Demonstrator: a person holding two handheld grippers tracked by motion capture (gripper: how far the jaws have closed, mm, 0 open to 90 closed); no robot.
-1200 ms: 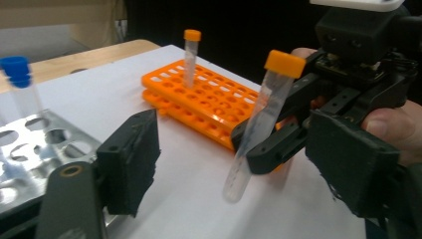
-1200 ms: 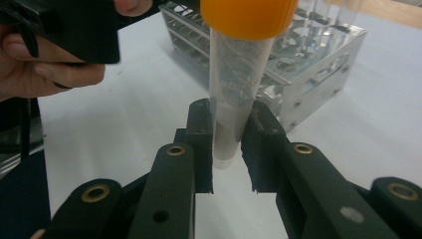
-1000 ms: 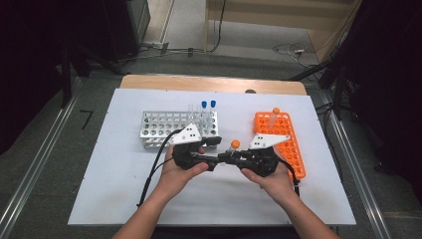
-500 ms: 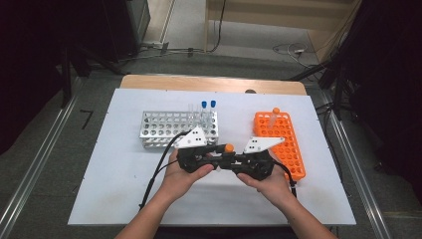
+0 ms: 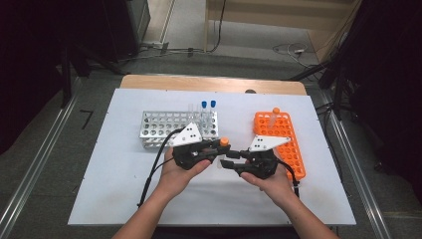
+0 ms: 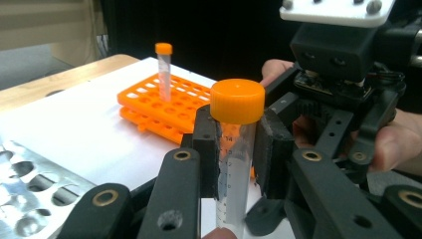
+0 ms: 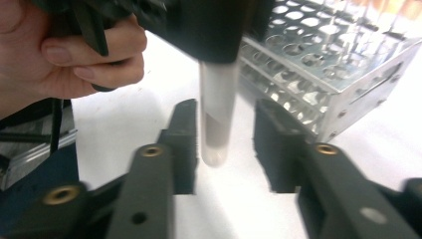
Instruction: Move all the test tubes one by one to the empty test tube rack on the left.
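Observation:
A clear tube with an orange cap [image 5: 224, 142] [image 6: 236, 102] stands upright between my two grippers, above the white mat. My left gripper [image 5: 220, 148] [image 6: 237, 144] is shut on it just under the cap; its jaws have just been closing. The tube's lower end [image 7: 217, 119] hangs between the jaws of my right gripper [image 5: 228, 163] [image 7: 226, 132]. Those jaws have just been opening and stand clear of the tube on both sides. A hand holds each gripper.
A metal rack [image 5: 164, 124] [image 7: 318, 64] with two blue-capped tubes [image 5: 208, 105] stands behind the left gripper. An orange rack [image 5: 286, 149] [image 6: 149, 99] with one orange-capped tube [image 5: 275, 112] [image 6: 163, 64] lies at the right. The white mat [image 5: 124, 189] covers the table.
The left gripper has closed on the orange-capped tube, and the right gripper's jaws have come apart off it. Both hands stay where they were.

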